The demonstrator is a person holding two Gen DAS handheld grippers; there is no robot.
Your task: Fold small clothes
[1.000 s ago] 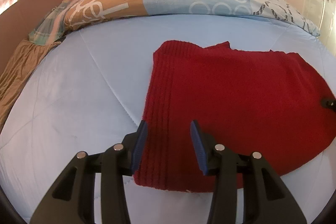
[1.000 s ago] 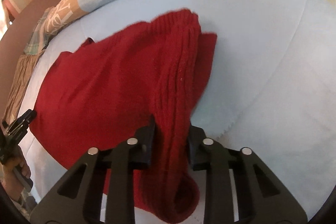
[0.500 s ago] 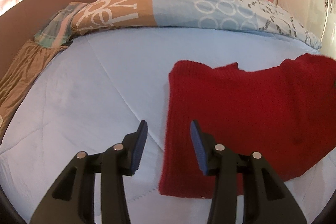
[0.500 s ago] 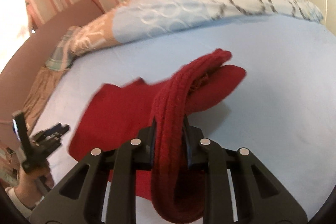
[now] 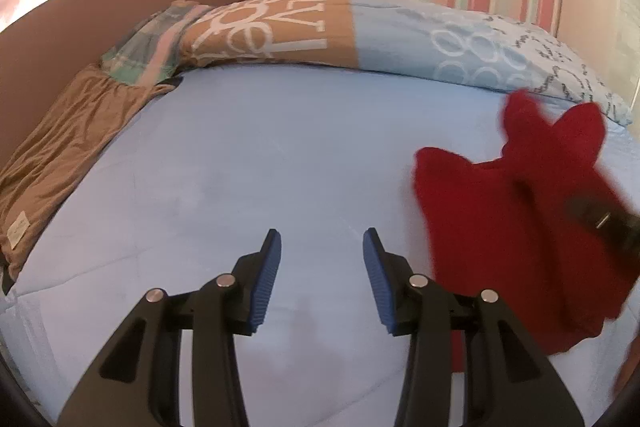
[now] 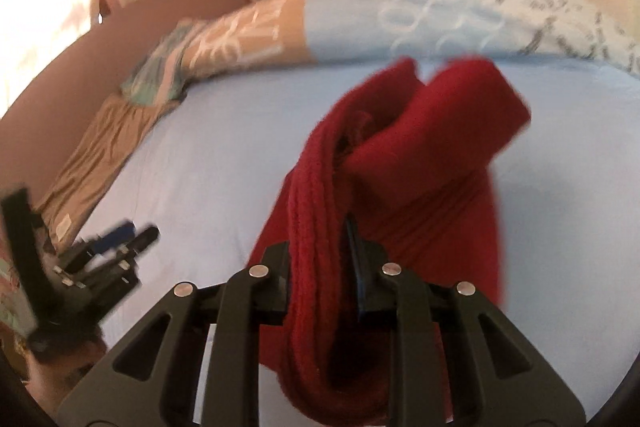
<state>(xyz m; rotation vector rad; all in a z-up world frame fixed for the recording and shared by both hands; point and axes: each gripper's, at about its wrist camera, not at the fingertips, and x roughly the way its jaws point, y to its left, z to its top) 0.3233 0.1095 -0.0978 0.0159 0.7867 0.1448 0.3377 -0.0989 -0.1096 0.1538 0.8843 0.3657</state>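
The bed point(image 5: 280, 163), under a pale blue quilt, fills both views, with a patterned pillow point(image 5: 352, 35) along the top of the frame. The red knitted garment point(image 6: 420, 155) hangs bunched from the right hand-held gripper point(image 6: 320, 259), whose jaws are clamped on its ribbed edge; in the left wrist view it shows at the right of the frame, lifted mostly clear of the quilt. The left hand-held gripper point(image 5: 322, 267) stands open and empty over bare quilt at lower centre. The step in hand looks like carrying or shaking out the garment before a fold; next it needs laying flat and a second grip by the free gripper. Motion blur smears the cloth, so perhaps its lower hem touches the bed; its far end is cut off.
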